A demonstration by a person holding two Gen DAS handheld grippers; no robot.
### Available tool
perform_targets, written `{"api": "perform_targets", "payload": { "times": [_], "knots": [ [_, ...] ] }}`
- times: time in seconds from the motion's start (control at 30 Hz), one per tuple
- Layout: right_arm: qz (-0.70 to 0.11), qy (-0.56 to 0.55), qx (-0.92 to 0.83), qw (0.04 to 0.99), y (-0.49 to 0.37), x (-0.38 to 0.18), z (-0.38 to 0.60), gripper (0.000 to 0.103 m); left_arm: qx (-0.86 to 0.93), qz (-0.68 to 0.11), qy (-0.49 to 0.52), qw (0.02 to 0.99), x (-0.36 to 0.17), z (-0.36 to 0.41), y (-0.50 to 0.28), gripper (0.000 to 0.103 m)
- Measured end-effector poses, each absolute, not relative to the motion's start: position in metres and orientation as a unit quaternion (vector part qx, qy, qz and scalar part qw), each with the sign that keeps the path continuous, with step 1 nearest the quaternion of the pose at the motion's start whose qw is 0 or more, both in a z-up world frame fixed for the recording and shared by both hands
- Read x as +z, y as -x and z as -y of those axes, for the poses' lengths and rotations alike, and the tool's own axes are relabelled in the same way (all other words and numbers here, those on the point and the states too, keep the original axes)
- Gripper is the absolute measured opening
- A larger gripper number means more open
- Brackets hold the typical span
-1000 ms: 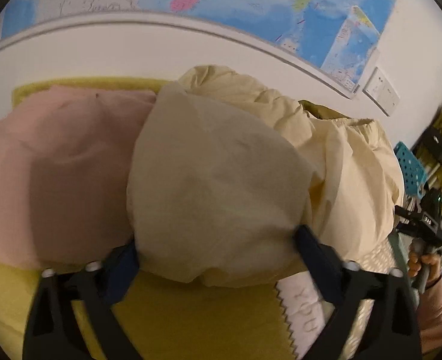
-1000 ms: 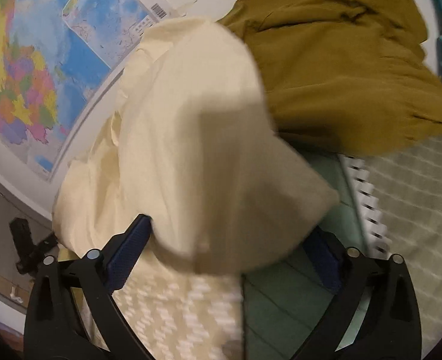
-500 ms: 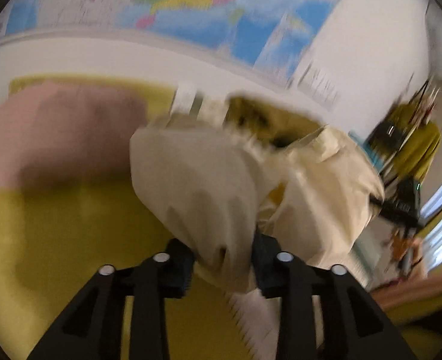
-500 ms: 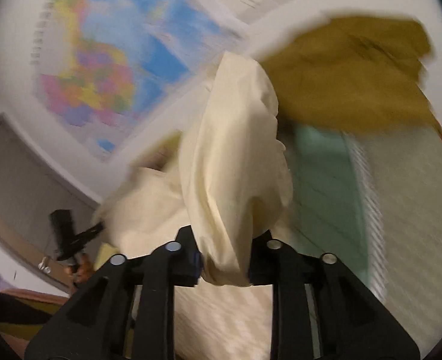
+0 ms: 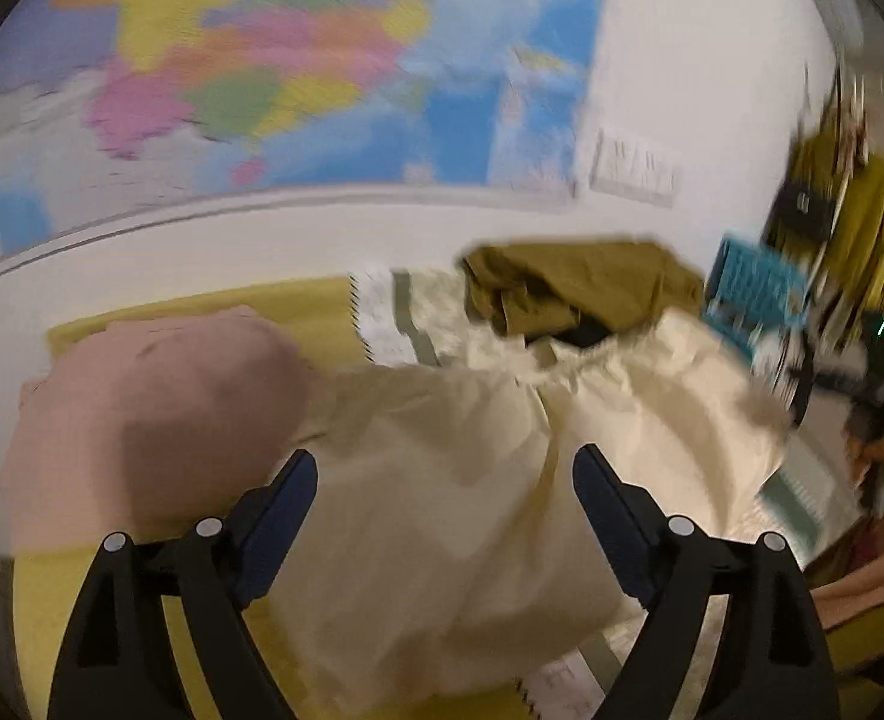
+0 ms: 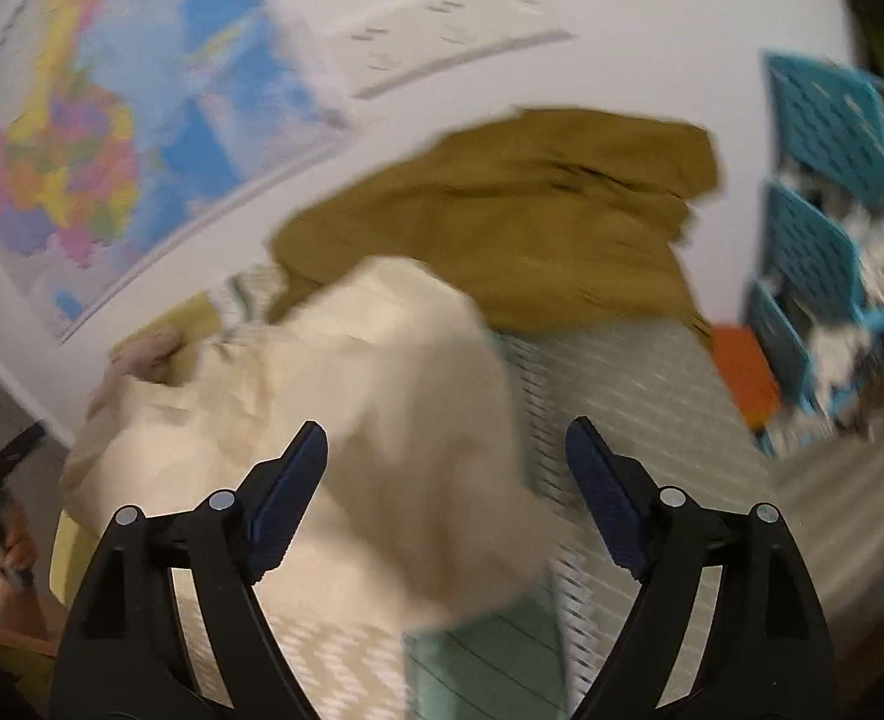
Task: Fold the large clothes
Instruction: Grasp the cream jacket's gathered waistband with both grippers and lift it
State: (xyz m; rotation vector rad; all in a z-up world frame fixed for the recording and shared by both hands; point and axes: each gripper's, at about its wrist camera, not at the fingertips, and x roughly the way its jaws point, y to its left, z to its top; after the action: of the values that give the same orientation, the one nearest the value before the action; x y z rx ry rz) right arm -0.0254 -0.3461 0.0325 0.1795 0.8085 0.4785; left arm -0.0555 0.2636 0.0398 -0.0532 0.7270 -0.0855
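A large cream garment (image 5: 442, 480) lies spread on the bed, bunched toward the right; it also shows in the right wrist view (image 6: 370, 396). My left gripper (image 5: 445, 480) is open, its jaws wide apart just above the cream cloth, holding nothing. My right gripper (image 6: 447, 456) is open too, jaws apart over the garment's right edge. Both views are motion-blurred. The right gripper also shows at the right edge of the left wrist view (image 5: 862, 396).
A pink garment (image 5: 142, 408) lies left of the cream one. An olive-brown garment (image 6: 502, 210) lies behind it by the wall. Teal plastic baskets (image 6: 826, 180) stand at the right. A wall map (image 5: 262, 72) hangs behind the yellow bedding (image 5: 112, 600).
Half a second ago both grippers were shut on the lifted cream garment. Now both have opened and the cloth has dropped flat onto the bed.
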Motion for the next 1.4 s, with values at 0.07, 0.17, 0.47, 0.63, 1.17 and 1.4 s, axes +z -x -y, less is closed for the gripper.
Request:
{"api": "perform_targets", "payload": {
  "times": [0.07,0.17,0.47,0.63,1.17,1.4],
  "knots": [
    [-0.387,-0.063,0.28,0.876,0.021,0.032,0.313,0.082,-0.044,-0.394,0.003,0.918,0.021,-0.246,0.027,0.084],
    [-0.392,-0.014,0.325,0.86,0.014,0.024,0.255,0.08,-0.045,-0.436,-0.021,0.899,-0.002,-0.232,-0.003,0.082],
    [-0.441,0.053,0.361,0.82,-0.02,-0.02,0.168,0.011,-0.023,-0.499,-0.001,0.867,-0.028,-0.239,-0.056,0.023],
    [-0.393,0.016,0.365,0.844,-0.031,0.013,0.17,0.004,-0.003,-0.471,0.024,0.882,-0.007,-0.251,-0.071,0.009],
    [-0.399,0.022,0.354,0.846,-0.034,0.015,0.2,0.053,-0.007,-0.434,0.092,0.896,-0.012,-0.278,-0.051,0.05],
    [-0.429,-0.029,0.293,0.854,-0.068,-0.015,0.25,0.049,0.006,-0.426,0.074,0.902,-0.019,-0.287,-0.029,0.06]
  ]
}}
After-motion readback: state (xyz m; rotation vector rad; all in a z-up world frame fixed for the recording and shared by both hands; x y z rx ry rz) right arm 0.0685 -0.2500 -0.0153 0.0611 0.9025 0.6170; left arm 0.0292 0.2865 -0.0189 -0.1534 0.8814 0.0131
